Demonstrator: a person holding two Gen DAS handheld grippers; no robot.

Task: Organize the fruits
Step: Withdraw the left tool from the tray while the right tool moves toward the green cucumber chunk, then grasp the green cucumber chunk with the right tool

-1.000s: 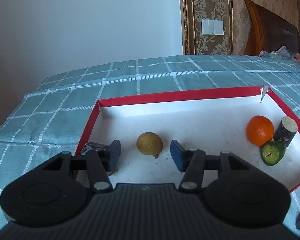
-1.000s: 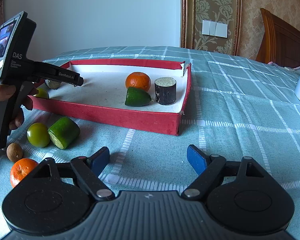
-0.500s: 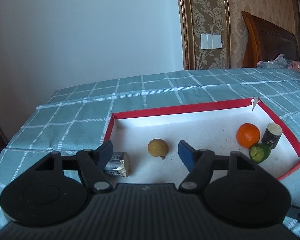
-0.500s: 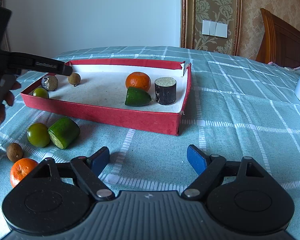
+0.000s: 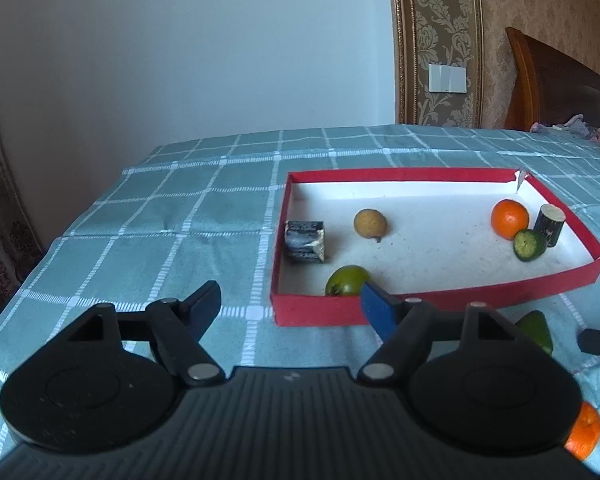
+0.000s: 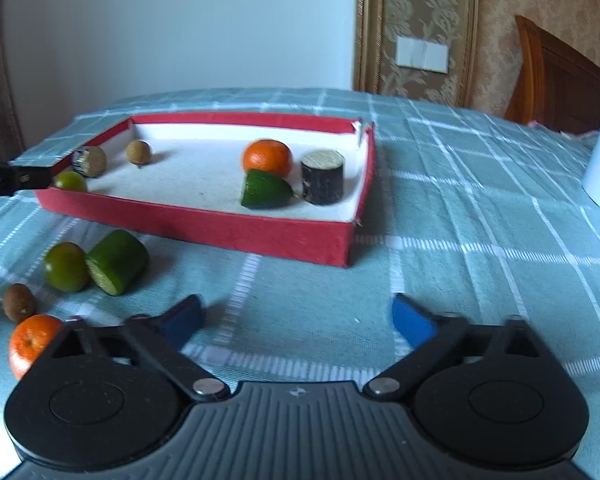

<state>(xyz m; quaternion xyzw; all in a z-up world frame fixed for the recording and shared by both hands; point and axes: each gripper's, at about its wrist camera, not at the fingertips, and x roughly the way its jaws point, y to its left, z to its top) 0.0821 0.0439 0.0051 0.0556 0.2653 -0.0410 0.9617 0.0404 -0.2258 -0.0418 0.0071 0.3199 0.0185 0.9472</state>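
So right now both my grippers are empty. The left gripper (image 5: 290, 306) sits at the bottom of its own view with the jaws opening and only tablecloth and the tray's near corner between them. My right gripper (image 6: 296, 316) is low-centre in its view, jaws opening wide too, only the checked cloth (image 6: 480, 216) in the gap.

The red tray (image 6: 204, 224) fills the middle of the right view and already holds a tangerine (image 6: 267, 158), a green wedge (image 6: 265, 189), a dark cylinder (image 6: 323, 177), a small brown fruit (image 6: 138, 151), a dark chunk (image 6: 89, 161) and a green round one (image 6: 70, 181) in the left corner.

What's left, I reckon, is the loose pile in the lower left of the right view: a green fruit (image 6: 66, 266), a cut green piece (image 6: 118, 262) touching it, a little kiwi-looking one (image 6: 19, 301) and an orange (image 6: 30, 342) right by my left finger.

Tip to self: go for the cut green piece, it's the nearest easy one. Line the pads across its rounded sides, not the flat cut face, and come down low so it doesn't roll into its neighbour. Squeeze gently, looks soft-ish.
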